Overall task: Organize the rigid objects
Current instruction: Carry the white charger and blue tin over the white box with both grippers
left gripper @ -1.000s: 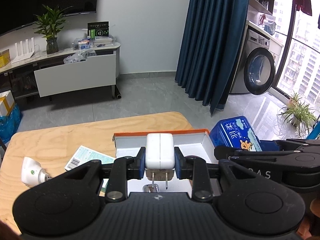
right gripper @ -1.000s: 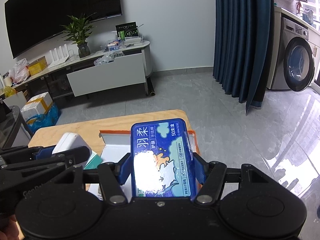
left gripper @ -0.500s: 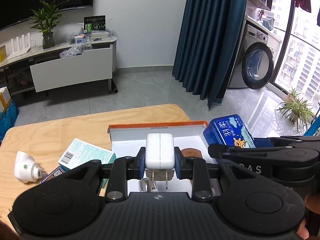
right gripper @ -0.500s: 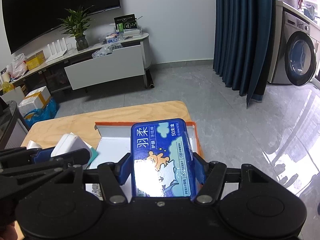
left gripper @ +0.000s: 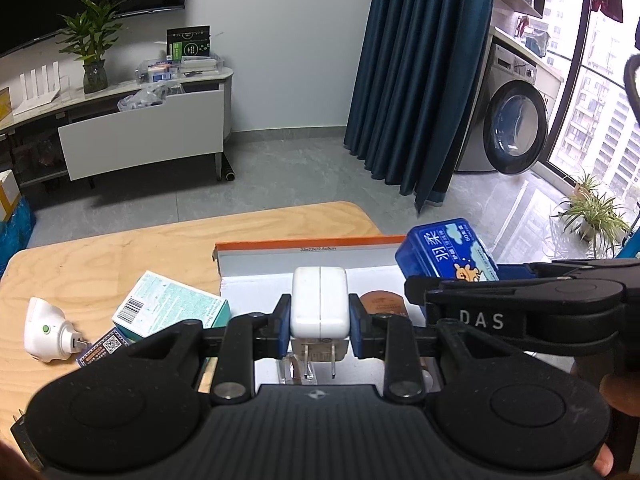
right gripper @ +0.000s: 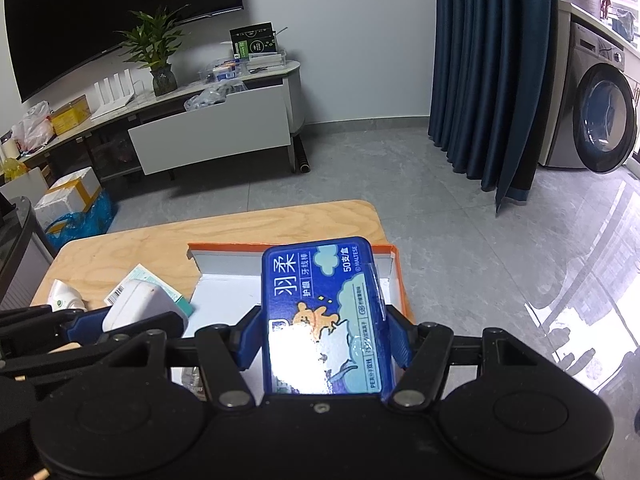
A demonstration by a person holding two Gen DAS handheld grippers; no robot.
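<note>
Left gripper [left gripper: 319, 322]: we keep it clenched on the white charger [left gripper: 319, 305], prongs pointing back toward the camera, held above the near part of the open box [left gripper: 304, 249].
Right gripper [right gripper: 324, 340]: we keep it clamped on the blue floss case [right gripper: 322, 312], held over the right side of the box.
What changed: over the last second more of the table [left gripper: 120, 252] and the box floor has come into view under both grippers; we judge we have lifted or pulled back a little.
Still outside: the teal carton [left gripper: 170, 310] and white plug-in device [left gripper: 46, 330] lie left of the box.
Meaning: both items are poised above the box, neither yet released.
</note>
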